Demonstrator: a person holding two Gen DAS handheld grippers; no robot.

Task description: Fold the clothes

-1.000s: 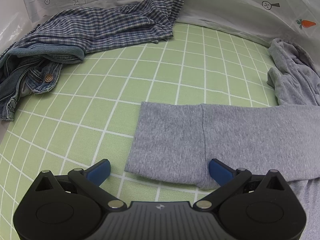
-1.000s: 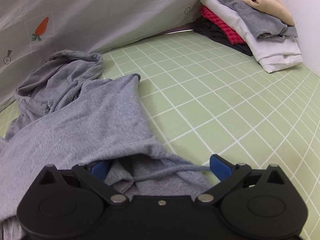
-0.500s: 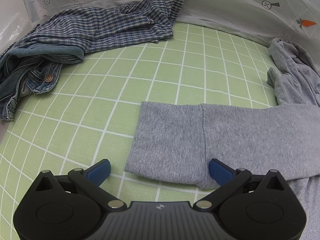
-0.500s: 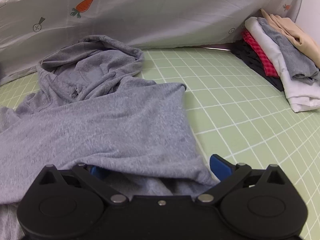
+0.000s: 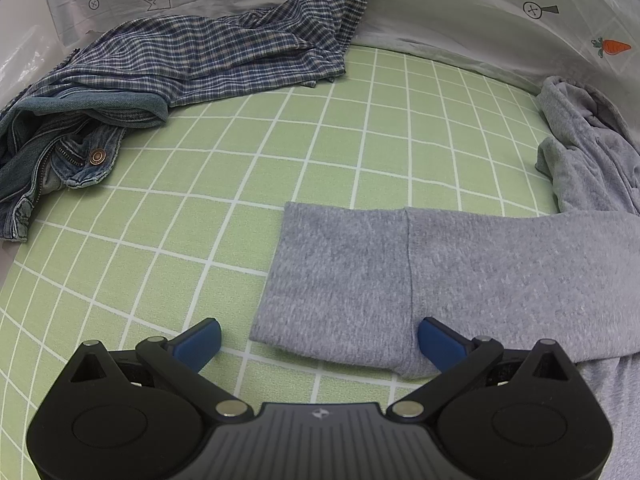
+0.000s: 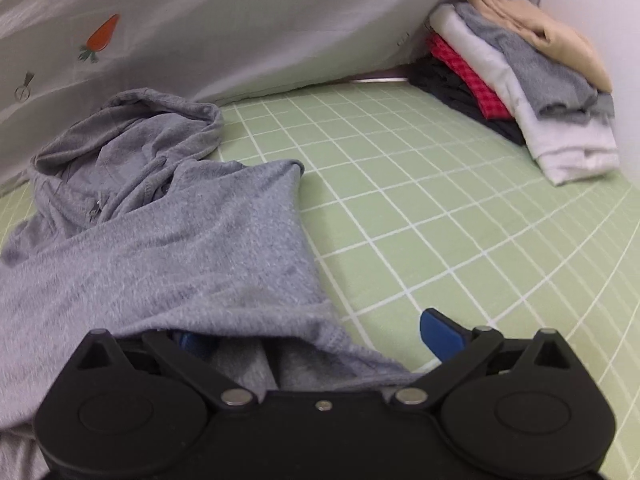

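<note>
Hoodie [image 6: 168, 248] hem is draping between right gripper's [image 6: 320, 340] spread jaws; left gripper [image 5: 318, 342] is gaping at sleeve cuff [image 5: 340, 276]; pinching both layers advisable.

Both cameras sit low, just behind their own fingers, looking forward across the green gridded surface [image 5: 328, 128]. The left wrist view hangs close over a grey sleeve [image 5: 360, 276] and faces toward the far left corner, where a plaid shirt [image 5: 224, 56] and jeans [image 5: 52, 152] lie against the white sheet backdrop [image 5: 440, 4]. The right wrist view sits nearer still to the cloth, facing the far right corner and a stack of folded clothes [image 6: 520, 80]. Both views share the grey hoodie [image 6: 168, 216], its hood [image 5: 580, 140], the backdrop and its carrot print [image 6: 102, 36].
</note>
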